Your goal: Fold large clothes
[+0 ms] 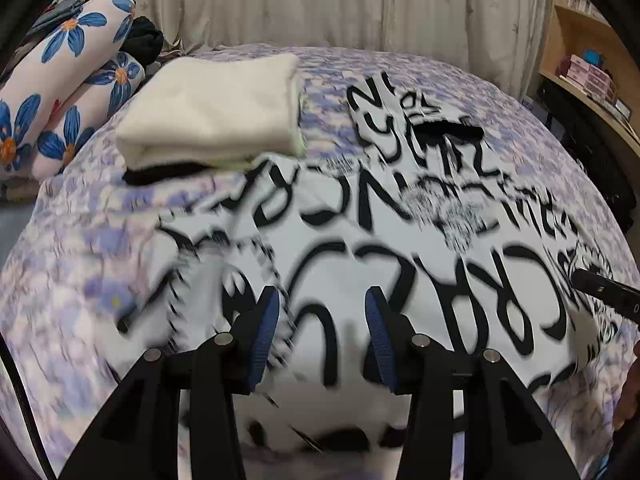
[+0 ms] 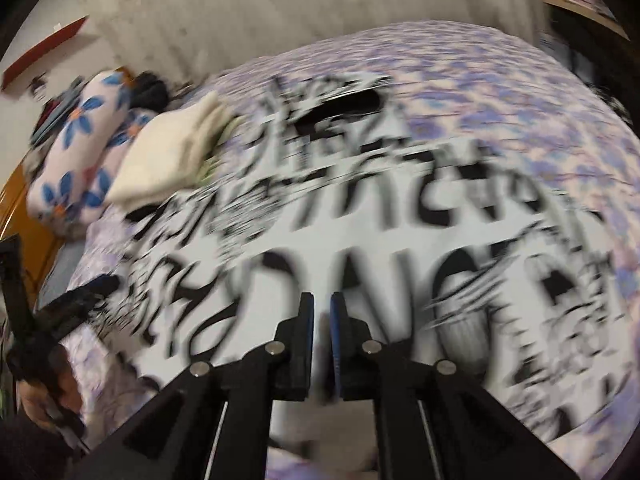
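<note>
The printed garment (image 1: 360, 240) lies spread flat on the bed (image 1: 80, 280), directly below both claws, its long axis running across both views. The left claw (image 1: 322, 316) is partly open and empty; the right claw (image 2: 321, 312) is almost closed, holding nothing. A folded cream cloth (image 1: 212, 108) lies near the pillows (image 1: 60, 80).

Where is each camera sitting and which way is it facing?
Left wrist: on the left claw, looking down across the black-lettered white garment on the bed; its open fingers show, and the right claw's tip at right.
Right wrist: on the right claw, looking down at the same garment; its nearly closed fingers show, and the left hand.
Shared: garment, folded cream towel, floral pillows.
</note>
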The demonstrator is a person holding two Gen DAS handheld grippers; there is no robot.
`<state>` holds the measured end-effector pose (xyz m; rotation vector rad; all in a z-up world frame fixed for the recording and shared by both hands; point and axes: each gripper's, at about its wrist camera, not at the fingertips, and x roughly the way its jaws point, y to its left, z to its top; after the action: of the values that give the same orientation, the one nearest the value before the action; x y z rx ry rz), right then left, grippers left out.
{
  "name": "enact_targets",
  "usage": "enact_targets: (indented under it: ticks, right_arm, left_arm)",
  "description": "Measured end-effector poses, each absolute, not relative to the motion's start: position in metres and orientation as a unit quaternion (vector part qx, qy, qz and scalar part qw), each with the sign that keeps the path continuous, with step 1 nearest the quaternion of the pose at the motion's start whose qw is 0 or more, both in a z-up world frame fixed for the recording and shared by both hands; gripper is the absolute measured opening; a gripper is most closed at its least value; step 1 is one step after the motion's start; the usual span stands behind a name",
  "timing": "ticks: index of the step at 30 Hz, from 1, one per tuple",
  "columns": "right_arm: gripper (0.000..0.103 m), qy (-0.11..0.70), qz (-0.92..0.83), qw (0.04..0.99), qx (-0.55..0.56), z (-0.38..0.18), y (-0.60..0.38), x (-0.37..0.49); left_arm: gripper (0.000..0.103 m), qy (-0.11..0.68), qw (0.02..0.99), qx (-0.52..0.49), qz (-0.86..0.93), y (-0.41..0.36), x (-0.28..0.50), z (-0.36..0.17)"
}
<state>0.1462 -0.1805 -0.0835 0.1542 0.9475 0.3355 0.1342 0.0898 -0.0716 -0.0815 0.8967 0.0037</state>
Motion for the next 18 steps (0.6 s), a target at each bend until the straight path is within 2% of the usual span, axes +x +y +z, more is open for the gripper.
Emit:
enact_targets:
  ticks: [3, 9, 12, 18]
  right_arm:
    - [0.019, 0.459, 0.164, 0.872, 0.048, -0.096, -0.159, 0.138]
    - [0.019, 0.451, 0.107, 0.886, 0.015, -0.105, -0.190, 0.135]
    - [0.024, 0.461, 0.026, 0.887, -0.019, -0.115, -0.230, 0.139]
    - [0.022, 0.455, -0.066, 0.887, 0.036, -0.113, -0.332, 0.125]
  left_arm:
    - [0.043, 0.447, 0.893, -0.051, 0.012, 0.083, 0.125, -0.092]
    - [0.043, 0.453, 0.886, -0.073, 0.070, 0.120, 0.111, -0.115]
    - [0.043, 0.447, 0.887, -0.085, 0.077, 0.143, 0.104, -0.113]
    - [0.038, 0.434, 0.893, -0.085, 0.082, 0.163, 0.097, -0.107]
